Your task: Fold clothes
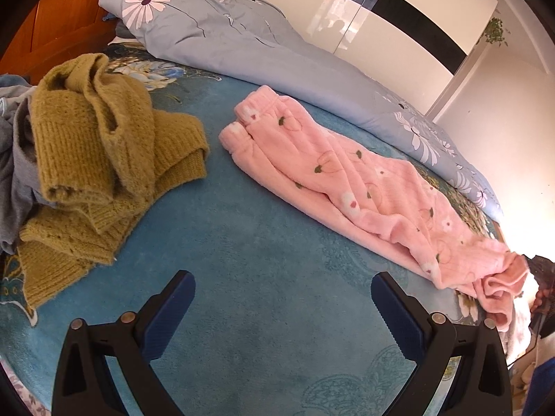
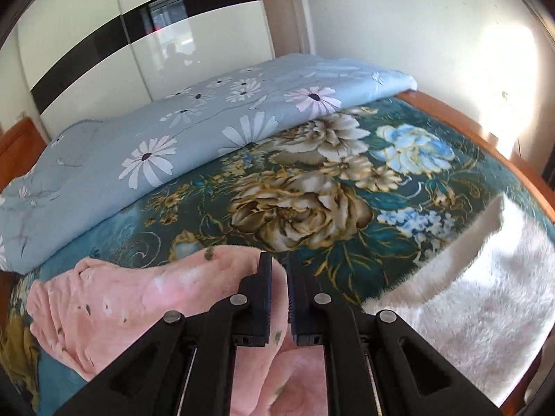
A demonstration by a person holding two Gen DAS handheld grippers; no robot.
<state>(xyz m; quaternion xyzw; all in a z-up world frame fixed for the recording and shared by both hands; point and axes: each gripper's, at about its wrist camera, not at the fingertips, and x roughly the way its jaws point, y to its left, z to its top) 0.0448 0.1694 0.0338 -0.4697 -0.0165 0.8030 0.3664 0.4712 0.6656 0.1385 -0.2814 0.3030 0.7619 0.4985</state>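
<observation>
- Sweater (image 1: pixel 104 159) sits bunched on the left, so swinging fabric could snag it.
- Left gripper (image 1: pixel 282 315) hangs released over the blanket (image 1: pixel 242 242).
- Pink pants (image 1: pixel 347 187) lie stretched rightward; right gripper (image 2: pixel 280 298) is clenched on their end, and that thin pinch might slip.

I counted two grippers: the left gripper (image 1: pixel 282 308) and the right gripper (image 2: pixel 280 291). On the bed cover (image 1: pixel 242 242) I saw one pink fleece garment (image 1: pixel 347 180) and one mustard knitted sweater (image 1: pixel 97 145). Beside the sweater there was grey cloth (image 1: pixel 17 173); I could not tell if it was one piece or several. There was one grey-blue quilt with daisies (image 2: pixel 138 145) and one white fluffy textile (image 2: pixel 478 294).
</observation>
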